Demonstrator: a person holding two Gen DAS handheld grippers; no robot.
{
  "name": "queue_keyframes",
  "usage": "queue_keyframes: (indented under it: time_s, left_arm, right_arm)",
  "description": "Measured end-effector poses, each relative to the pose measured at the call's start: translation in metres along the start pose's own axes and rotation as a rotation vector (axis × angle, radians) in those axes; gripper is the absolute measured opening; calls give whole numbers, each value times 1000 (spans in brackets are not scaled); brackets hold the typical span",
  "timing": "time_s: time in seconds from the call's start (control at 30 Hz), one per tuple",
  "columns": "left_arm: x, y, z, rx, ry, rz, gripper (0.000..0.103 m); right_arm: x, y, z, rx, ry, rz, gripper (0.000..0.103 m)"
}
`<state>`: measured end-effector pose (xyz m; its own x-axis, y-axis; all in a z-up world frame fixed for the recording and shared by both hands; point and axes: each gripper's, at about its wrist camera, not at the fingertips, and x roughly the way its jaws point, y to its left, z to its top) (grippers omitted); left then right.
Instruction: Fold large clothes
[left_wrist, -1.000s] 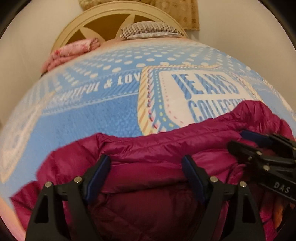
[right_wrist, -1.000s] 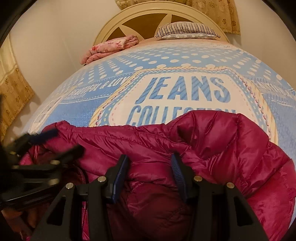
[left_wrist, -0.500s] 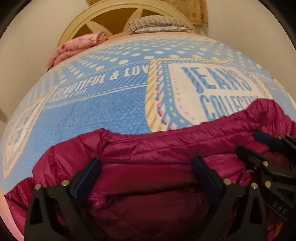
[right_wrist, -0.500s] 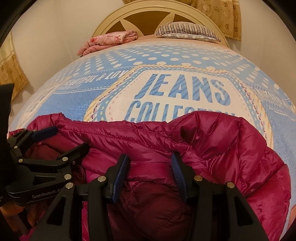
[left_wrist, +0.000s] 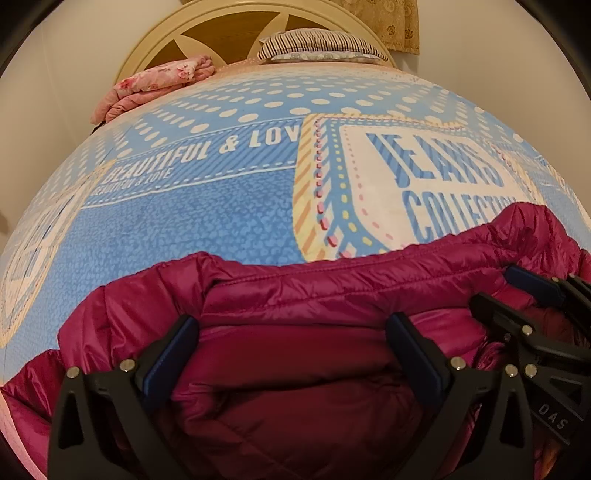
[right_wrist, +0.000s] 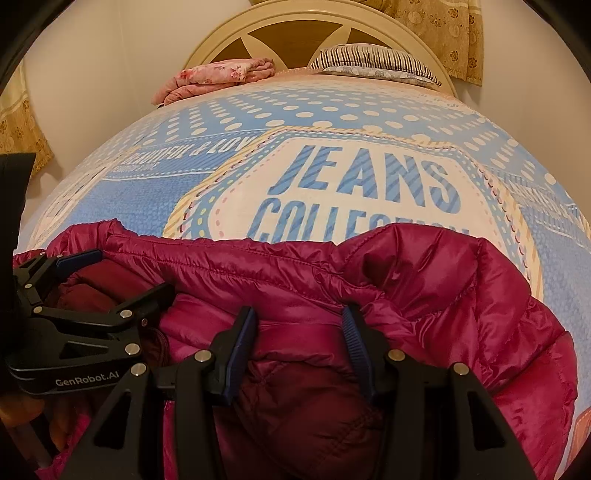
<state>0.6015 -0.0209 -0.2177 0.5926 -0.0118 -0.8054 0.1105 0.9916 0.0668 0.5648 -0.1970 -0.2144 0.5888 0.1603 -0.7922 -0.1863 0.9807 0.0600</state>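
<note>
The left gripper (left_wrist: 293, 332) is holding its jaws wide apart, spanning a fold of the magenta puffer jacket (left_wrist: 332, 295) without clamping it. The right gripper (right_wrist: 299, 325) is showing its jaws apart as well, with jacket (right_wrist: 424, 288) fabric bulging between them; whether they are pinching it cannot be told. The two grippers are sitting side by side, near each other. The jacket is lying bunched at the near edge of the bed, on a blue printed blanket (left_wrist: 221, 221). At the far end, a pink folded cloth (right_wrist: 221, 79) and a striped pillow (right_wrist: 373, 61) are resting against the headboard (right_wrist: 295, 22).
</note>
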Motion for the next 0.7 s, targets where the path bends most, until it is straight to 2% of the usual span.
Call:
queue_keyframes:
  time_s: [0.7]
  left_arm:
    - [-1,-1,0,0,0,-3,103]
  right_arm:
    - [0,1,-1,-2,-1,-12,52]
